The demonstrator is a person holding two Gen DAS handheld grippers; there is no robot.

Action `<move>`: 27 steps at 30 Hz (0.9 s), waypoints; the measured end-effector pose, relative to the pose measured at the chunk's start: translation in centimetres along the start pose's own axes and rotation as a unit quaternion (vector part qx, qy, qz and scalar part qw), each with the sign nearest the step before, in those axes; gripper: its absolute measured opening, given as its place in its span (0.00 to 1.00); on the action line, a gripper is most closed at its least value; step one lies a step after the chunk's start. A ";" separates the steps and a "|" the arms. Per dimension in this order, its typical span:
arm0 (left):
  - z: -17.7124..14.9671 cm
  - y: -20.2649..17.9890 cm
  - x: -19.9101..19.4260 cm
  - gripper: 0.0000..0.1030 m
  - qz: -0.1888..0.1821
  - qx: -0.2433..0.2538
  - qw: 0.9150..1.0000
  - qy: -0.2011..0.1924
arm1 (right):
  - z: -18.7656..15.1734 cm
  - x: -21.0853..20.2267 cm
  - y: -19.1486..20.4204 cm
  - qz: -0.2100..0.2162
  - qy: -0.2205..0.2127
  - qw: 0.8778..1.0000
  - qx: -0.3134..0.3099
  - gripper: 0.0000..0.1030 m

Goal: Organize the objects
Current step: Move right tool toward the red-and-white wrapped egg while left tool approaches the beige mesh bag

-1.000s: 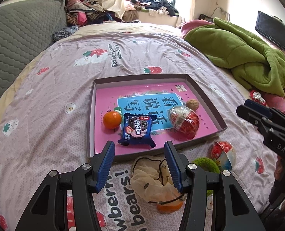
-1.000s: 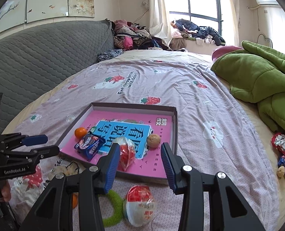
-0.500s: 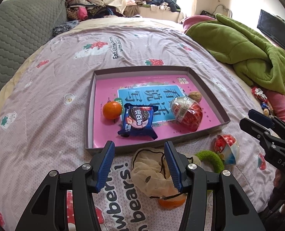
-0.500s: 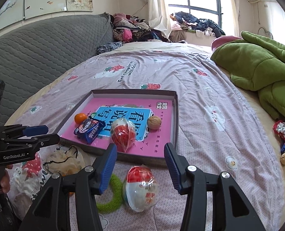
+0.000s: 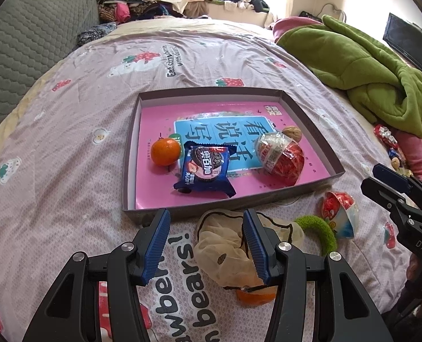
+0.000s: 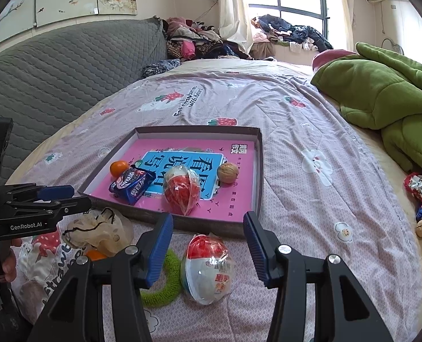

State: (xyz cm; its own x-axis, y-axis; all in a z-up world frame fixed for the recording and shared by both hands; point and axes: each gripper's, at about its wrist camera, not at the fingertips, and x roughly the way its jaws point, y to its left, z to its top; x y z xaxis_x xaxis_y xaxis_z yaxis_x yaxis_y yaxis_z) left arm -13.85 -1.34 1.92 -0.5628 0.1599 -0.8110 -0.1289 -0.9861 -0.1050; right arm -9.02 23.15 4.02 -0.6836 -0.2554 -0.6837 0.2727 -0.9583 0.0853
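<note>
A shallow box tray (image 5: 128, 154) (image 6: 258, 171) with a pink liner lies on the bed. It holds an orange (image 5: 165, 151), a blue cookie packet (image 5: 206, 168), a wrapped red-and-white egg toy (image 5: 279, 156) and a walnut (image 5: 292, 134). In front of the tray lie a beige scrunchie (image 5: 225, 245) over a second orange (image 5: 253, 296), a green ring (image 6: 165, 279) and another wrapped egg toy (image 6: 208, 268). My left gripper (image 5: 206, 245) is open above the scrunchie's left side. My right gripper (image 6: 208, 248) is open, just above that egg toy.
A green blanket (image 6: 381, 99) is heaped at the right. Small wrapped snacks (image 6: 420, 196) lie at the bed's right edge. A grey headboard (image 6: 54, 79) runs along the left. Clothes (image 6: 194, 42) are piled at the far end.
Both grippers have lowered and moved slightly back toward the items in front of the tray. Both stay open. No object has moved.
</note>
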 end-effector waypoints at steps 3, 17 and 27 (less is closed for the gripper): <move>-0.1 -0.1 0.2 0.54 0.002 0.001 1.000 0.002 | -0.1 0.0 0.0 0.000 0.001 1.000 0.001 0.50; -0.7 -0.1 0.8 0.54 -0.007 -0.001 1.000 0.018 | -0.6 -0.1 -0.2 -0.003 0.003 1.000 0.004 0.50; -1.5 -0.1 0.8 0.54 -0.005 0.001 1.000 0.028 | -1.2 0.0 -0.2 -0.006 0.008 1.000 0.004 0.50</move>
State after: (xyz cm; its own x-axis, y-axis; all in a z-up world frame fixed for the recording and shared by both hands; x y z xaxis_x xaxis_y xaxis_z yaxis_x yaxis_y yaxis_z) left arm -13.03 -1.14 0.45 -0.5153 0.1662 -0.8407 -0.1360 -0.9844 -0.1112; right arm -8.28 23.49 3.10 -0.6760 -0.2410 -0.6964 0.2580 -0.9626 0.0826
